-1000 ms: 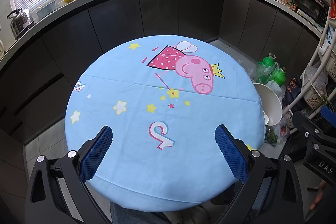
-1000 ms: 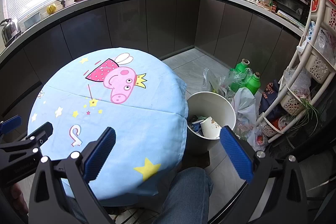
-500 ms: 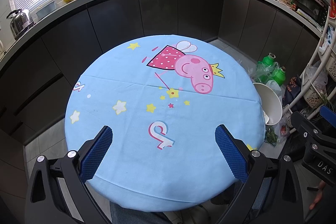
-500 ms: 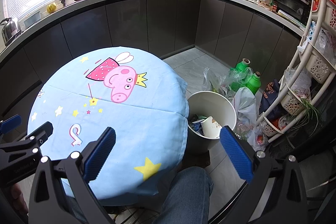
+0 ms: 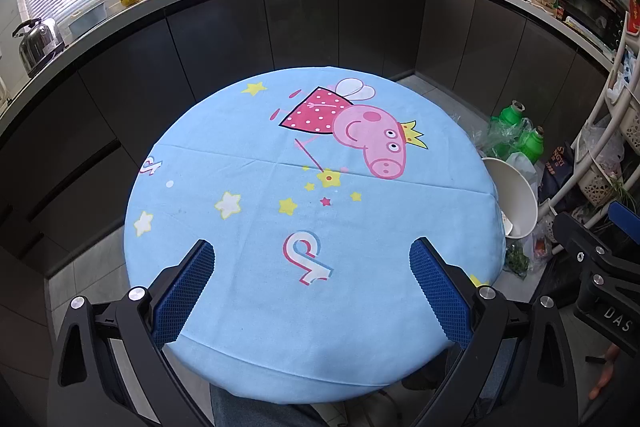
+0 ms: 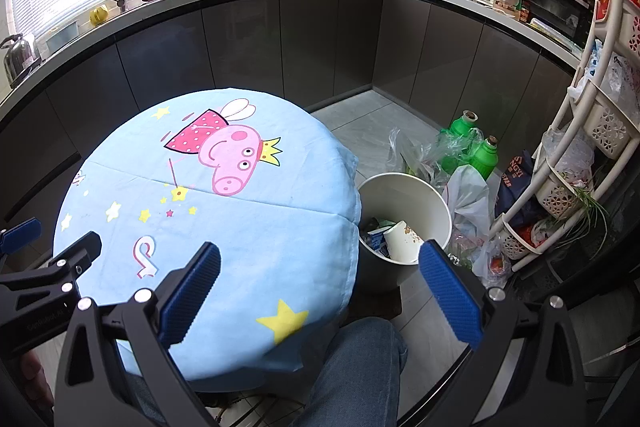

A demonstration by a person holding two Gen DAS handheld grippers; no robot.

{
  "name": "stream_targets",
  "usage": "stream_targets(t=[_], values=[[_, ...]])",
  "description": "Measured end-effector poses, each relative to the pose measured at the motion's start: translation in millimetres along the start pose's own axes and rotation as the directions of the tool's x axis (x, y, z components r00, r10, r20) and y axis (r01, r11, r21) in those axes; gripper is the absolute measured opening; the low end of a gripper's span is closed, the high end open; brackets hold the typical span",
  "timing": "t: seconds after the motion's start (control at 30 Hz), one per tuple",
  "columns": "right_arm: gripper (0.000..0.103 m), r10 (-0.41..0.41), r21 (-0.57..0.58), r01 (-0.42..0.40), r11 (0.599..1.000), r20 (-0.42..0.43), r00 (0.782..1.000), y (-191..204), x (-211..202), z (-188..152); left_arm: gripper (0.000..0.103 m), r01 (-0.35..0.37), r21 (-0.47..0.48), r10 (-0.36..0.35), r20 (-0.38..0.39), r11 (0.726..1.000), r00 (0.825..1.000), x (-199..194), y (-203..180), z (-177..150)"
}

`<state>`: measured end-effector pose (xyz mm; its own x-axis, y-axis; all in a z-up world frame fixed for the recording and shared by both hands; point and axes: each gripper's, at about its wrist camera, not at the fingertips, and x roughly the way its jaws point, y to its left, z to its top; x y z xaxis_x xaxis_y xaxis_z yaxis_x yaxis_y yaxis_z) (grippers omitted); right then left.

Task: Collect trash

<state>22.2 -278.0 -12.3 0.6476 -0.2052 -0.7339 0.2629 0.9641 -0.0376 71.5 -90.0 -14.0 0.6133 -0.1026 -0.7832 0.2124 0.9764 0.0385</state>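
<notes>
While a round table (image 5: 240,267) draped in smooth blue cartoon-print cloth fills the kitchen floor, the left gripper (image 5: 312,291) hangs above its near edge, ribbed blue pads spread wide and holding nothing. The right gripper (image 6: 320,291) hovers at the table's right rim, likewise spread and empty. Just right of the table stands a round white bin (image 6: 436,195), holding a stained paper cup (image 6: 402,241) and crumpled wrappers, just ahead of the right gripper's far pad.
</notes>
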Motion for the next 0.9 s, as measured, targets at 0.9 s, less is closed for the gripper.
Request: stream_targets(t=[0.9], values=[[0.099,0.003,0.003,-0.003,1.000,-0.002,1.000,1.3,0.1,0.1,0.094,0.006,0.023,-0.006,-0.005,1.000,1.000,4.4,-0.9,5.0]])
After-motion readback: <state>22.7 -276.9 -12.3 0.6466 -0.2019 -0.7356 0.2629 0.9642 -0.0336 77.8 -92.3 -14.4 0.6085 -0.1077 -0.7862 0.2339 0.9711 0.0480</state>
